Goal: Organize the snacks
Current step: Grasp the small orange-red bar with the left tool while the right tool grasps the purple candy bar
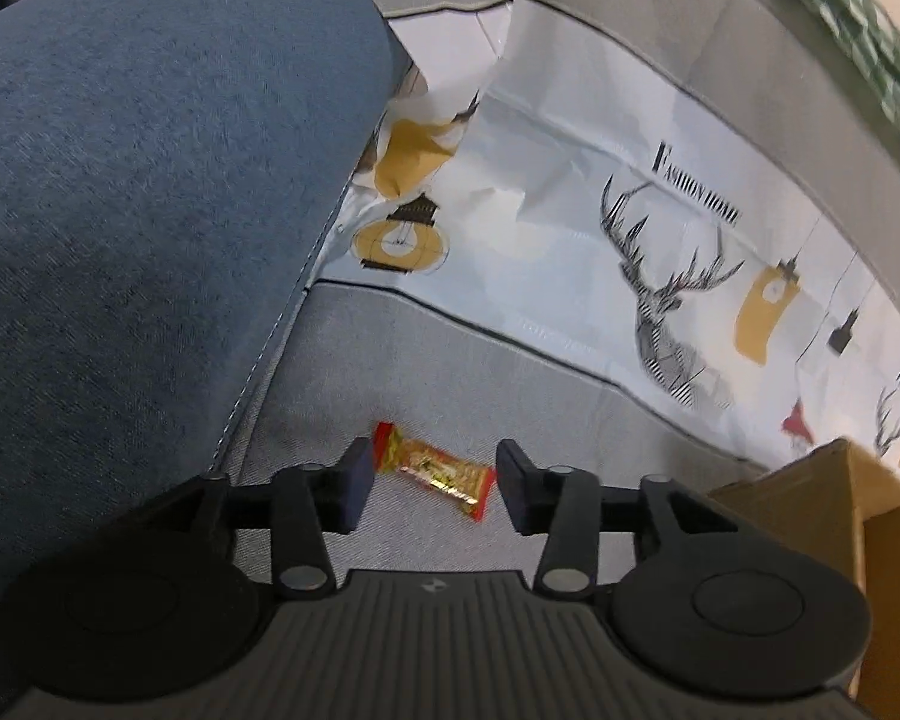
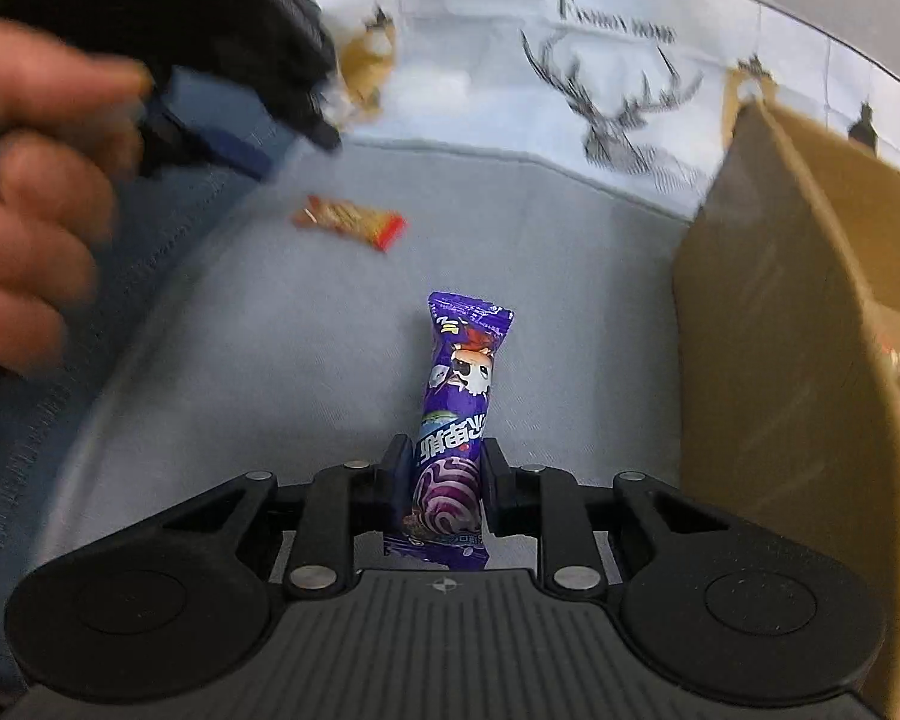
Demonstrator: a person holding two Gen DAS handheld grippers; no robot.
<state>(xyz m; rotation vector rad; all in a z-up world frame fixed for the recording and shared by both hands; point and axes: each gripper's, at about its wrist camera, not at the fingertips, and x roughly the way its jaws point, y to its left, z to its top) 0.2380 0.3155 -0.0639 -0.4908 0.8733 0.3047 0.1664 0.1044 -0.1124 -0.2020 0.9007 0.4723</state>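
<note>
A small yellow and red snack packet [image 1: 435, 469] lies on the grey sofa seat [image 1: 390, 360]. My left gripper [image 1: 432, 483] is open, its jaws standing either side of the packet just above it. The packet also shows in the right wrist view [image 2: 348, 221], with the left gripper [image 2: 252, 114] and the hand holding it above it at the upper left. My right gripper [image 2: 444, 489] is shut on a purple snack packet [image 2: 456, 414], held upright over the seat. A brown cardboard box [image 2: 798, 348] stands close to its right.
A blue cushion [image 1: 138, 192] fills the left of the left wrist view. A white cloth printed with deer and lamps [image 1: 630, 240] hangs over the sofa back behind the seat. The box corner [image 1: 840, 498] shows at the lower right there.
</note>
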